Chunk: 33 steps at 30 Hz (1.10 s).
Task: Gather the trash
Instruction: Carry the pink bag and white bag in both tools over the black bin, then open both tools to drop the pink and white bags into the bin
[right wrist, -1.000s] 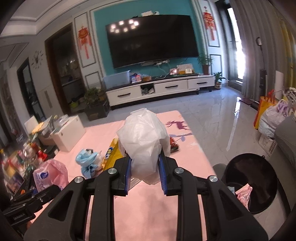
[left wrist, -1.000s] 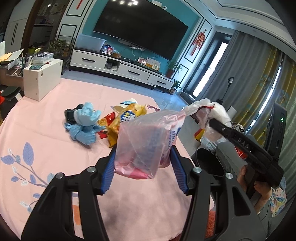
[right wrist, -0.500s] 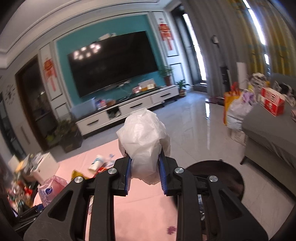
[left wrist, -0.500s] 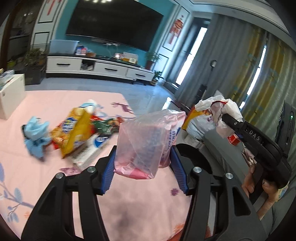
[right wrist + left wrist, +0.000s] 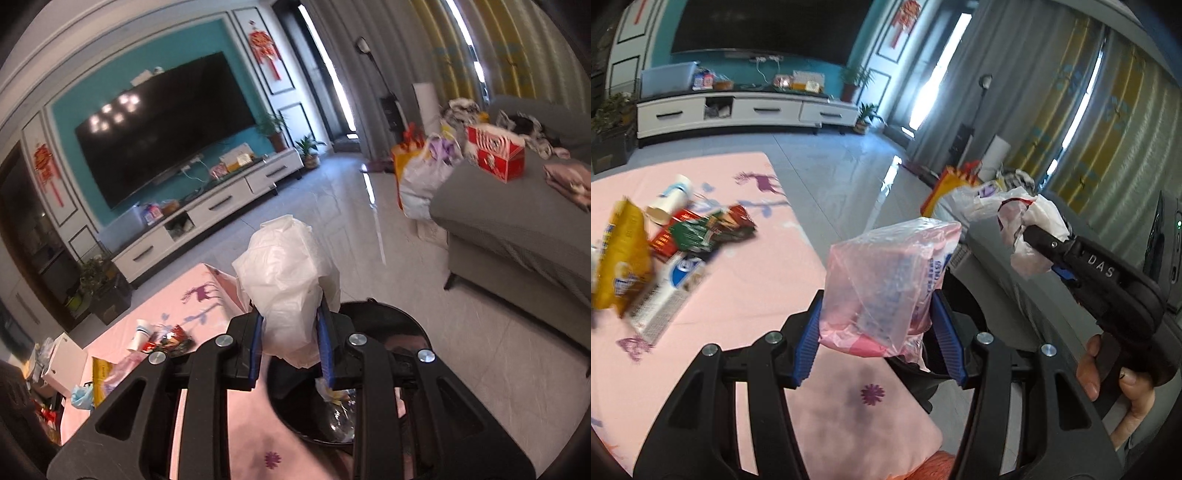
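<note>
Pink plastic bag point(image 5: 886, 291) pinched in left gripper point(image 5: 881, 343), frame centre; white bag point(image 5: 288, 291) clamped in right gripper point(image 5: 291, 350) above black bin point(image 5: 413, 332).

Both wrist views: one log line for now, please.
left gripper: shut on pink plastic bag | right gripper: shut on white plastic bag

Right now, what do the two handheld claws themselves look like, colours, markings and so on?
Both are matte black plastic. The left claw has two angular arms with triangular cut-outs, silver screw heads and ribbed blue pads on its fingers. The right claw is built the same; seen from the left wrist it is a pistol-shaped handle lettered "DAS" in white, with a blue accent. No cables or sleeves show.
</note>
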### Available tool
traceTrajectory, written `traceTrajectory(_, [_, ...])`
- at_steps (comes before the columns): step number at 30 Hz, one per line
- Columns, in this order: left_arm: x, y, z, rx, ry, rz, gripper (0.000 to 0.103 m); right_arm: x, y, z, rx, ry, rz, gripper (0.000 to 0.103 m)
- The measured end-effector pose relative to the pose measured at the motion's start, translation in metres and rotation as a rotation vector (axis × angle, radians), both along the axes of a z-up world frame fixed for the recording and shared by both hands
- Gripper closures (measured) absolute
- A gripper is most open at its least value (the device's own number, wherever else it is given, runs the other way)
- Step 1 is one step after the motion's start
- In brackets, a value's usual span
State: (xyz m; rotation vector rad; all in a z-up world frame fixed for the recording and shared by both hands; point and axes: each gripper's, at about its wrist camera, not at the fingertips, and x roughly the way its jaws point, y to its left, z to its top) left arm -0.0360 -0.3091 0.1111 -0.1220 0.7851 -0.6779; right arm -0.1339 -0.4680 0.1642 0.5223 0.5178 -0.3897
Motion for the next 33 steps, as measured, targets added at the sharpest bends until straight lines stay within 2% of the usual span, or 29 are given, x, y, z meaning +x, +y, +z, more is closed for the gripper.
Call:
traceTrajectory(8, [0.009, -0.051, -0.035, 0.046, 0.083, -0.052, 0.046, 0.009, -0.033, -0.037, 0.073, 0.126, -0.062, 0.077])
traceTrajectory(17, [0.016, -0.096, -0.066, 0.112, 0.124, -0.09, 0.046, 0.025, -0.062, -0.084, 0.164, 0.264, -0.095, 0.077])
traceTrajectory(27, [0.021, -0.129, -0.086, 0.183, 0.138, -0.116, 0.046, 0.031, -0.077, -0.107, 0.223, 0.329, -0.096, 0.077])
traceTrajectory(33, [0.02, -0.145, -0.094, 0.222, 0.143, -0.135, 0.046, 0.027, -0.08, -0.106, 0.214, 0.335, -0.123, 0.076])
